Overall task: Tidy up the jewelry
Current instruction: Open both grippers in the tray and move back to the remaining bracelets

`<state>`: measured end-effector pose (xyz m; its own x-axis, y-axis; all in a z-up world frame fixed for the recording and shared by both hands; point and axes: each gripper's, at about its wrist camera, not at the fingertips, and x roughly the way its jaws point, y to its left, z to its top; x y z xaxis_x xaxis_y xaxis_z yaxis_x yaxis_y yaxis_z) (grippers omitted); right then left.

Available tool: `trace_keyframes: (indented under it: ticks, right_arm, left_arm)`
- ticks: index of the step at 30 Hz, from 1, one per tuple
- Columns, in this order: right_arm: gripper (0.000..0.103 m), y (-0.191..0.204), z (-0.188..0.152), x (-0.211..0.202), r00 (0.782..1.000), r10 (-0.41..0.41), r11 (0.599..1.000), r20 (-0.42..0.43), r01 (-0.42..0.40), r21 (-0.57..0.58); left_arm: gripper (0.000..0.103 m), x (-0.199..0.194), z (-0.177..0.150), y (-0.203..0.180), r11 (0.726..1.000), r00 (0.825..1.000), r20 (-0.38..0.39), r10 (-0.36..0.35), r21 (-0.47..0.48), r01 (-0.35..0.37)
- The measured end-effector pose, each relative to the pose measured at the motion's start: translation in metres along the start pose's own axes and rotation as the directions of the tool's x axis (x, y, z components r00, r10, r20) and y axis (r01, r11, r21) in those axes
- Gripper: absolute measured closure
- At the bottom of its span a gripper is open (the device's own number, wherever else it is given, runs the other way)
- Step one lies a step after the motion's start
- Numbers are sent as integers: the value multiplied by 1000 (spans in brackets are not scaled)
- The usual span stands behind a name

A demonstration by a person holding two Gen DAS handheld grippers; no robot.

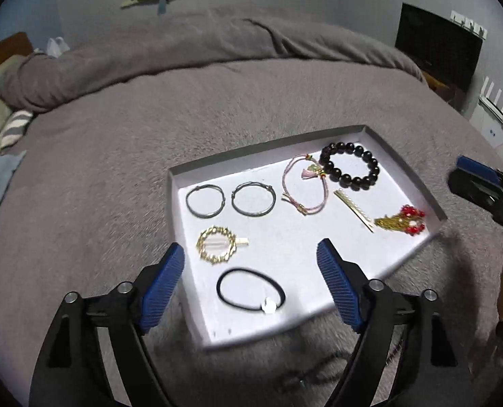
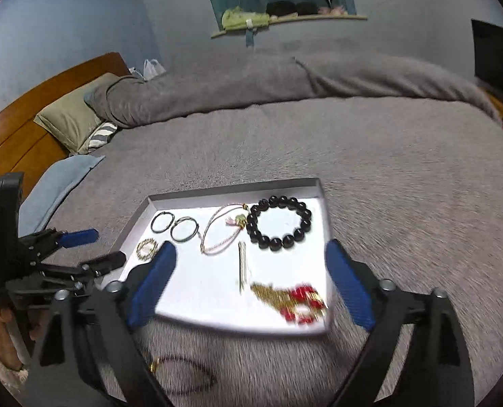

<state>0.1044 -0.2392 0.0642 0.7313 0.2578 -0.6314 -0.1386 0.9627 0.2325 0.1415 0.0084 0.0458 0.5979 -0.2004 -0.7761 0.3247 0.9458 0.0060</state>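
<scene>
1. Jaws of the left gripper (image 1: pixel 251 285) stand wide apart with nothing clamped, above the near left part of the white tray (image 1: pixel 190 305).
2. Between its pads lie the gold round clip (image 1: pixel 217 245) and the black hair tie (image 1: pixel 249 290), flat on the tray floor.
3. Farther right in the tray lie the pink cord bracelet (image 1: pixel 304 188), the black bead bracelet (image 1: pixel 351 166) and the red-and-gold ornament (image 1: pixel 402 222).
4. The right gripper (image 2: pixel 251 285) gapes too, empty, over that ornament.
</scene>
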Motion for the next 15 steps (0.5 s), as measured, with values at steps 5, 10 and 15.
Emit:
trace_keyframes:
  ticks: [5,10,15]
  right_arm:
    - [5,4,-29,-36,997,-30,1000,74,31,-7]
    - [5,6,-54,-52,992,-41,999,118,41,4]
    - [5,-1,-75,-50,990,-52,998,130,49,26]
  left_arm:
    - [10,-27,-22,-11,999,996,75,42,-17,-41]
    - [9,-38,-41,-23,998,993,106,56,-33,-53]
    - [8,-40,-63,-25,996,990,121,75,-61,-68]
